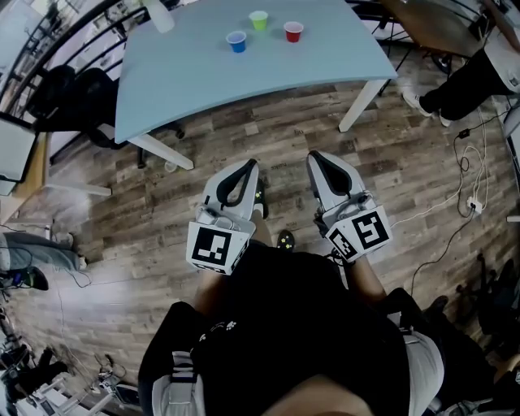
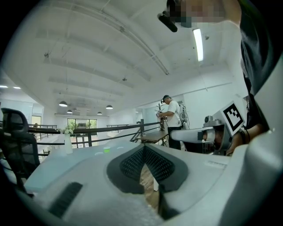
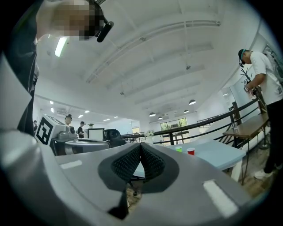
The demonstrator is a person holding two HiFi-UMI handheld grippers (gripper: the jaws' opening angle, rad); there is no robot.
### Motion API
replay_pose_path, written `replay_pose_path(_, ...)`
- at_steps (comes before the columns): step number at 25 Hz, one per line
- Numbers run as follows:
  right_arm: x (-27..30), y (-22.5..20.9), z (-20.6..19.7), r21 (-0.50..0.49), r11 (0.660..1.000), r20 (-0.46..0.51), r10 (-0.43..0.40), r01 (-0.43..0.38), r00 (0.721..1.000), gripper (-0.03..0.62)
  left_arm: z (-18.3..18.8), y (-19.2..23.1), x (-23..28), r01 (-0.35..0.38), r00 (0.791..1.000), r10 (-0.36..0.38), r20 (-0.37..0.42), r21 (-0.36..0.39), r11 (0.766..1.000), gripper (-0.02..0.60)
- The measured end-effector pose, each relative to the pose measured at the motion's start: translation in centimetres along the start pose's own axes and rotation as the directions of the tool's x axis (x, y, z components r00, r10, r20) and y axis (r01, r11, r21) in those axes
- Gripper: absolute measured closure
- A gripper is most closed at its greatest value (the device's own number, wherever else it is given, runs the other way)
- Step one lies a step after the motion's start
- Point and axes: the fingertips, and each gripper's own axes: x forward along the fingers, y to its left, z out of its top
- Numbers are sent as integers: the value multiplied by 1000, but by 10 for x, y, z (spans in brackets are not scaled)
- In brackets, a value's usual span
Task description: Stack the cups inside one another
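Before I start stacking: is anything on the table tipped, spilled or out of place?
Nothing stands out. The blue cup, green cup and red cup all stand upright and apart on the table, and no spill shows around them.

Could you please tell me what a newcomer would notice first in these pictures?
A blue cup, a green cup and a red cup stand apart from one another, none stacked, on the far part of the pale blue table. Nearer the person, over the wooden floor, the left tongs and right tongs are both shut and empty, short of the table.
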Motion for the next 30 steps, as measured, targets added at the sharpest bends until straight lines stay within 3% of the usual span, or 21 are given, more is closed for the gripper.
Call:
replay_pose_path(8, 22, -31, 8, -32, 998, 7, -46, 46, 999, 583, 6, 17, 44, 59, 998, -59, 32, -1, 998, 595)
replay_pose_path(30, 177, -112, -8, -22, 995, -35, -94, 93, 995, 583, -10, 150, 157, 102, 995, -100, 28, -54, 993, 594)
